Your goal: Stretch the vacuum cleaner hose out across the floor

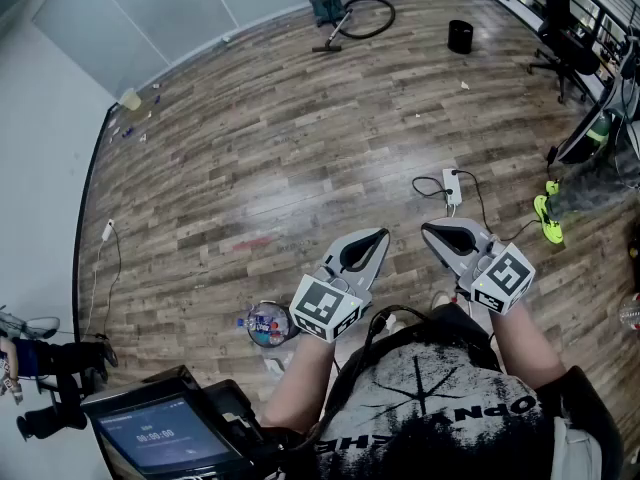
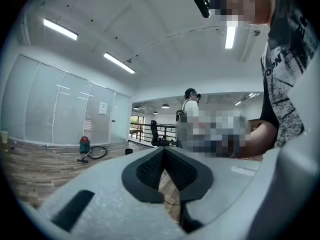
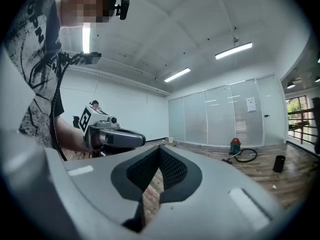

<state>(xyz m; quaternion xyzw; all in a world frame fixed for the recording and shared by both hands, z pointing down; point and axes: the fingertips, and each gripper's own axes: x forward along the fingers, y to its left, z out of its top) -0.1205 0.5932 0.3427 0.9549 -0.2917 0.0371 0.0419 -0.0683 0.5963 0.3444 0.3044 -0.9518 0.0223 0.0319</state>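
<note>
- The left gripper [image 1: 374, 240] has its jaws pressed together with nothing between them; its own view shows the dark pads meeting at the tip and bare wood floor [image 1: 260, 158] below
- The right gripper [image 1: 436, 233] is closed the same way and carries nothing
- Both grippers are held level, side by side and just apart, tips pointing away from the person's chest; in the right gripper view the left gripper sits just off to its left
- The vacuum cleaner [image 1: 324, 3], red on top with a teal body, stands far ahead of both tips, close to the glass partition wall [image 2: 55, 114]
- The hose [image 1: 392, 15] lies curled in a loop on the floor beside the vacuum cleaner, well apart from both grippers, and neither touches it
- A black bin [image 1: 460, 36] stands far ahead of the right gripper, to the right of the hose loop
- A white power strip [image 1: 452, 186] with a dark cable lies on the floor just ahead of the right gripper's tip
- An office chair [image 1: 560, 28] stands far ahead and to the right of the right gripper, near a railing
</note>
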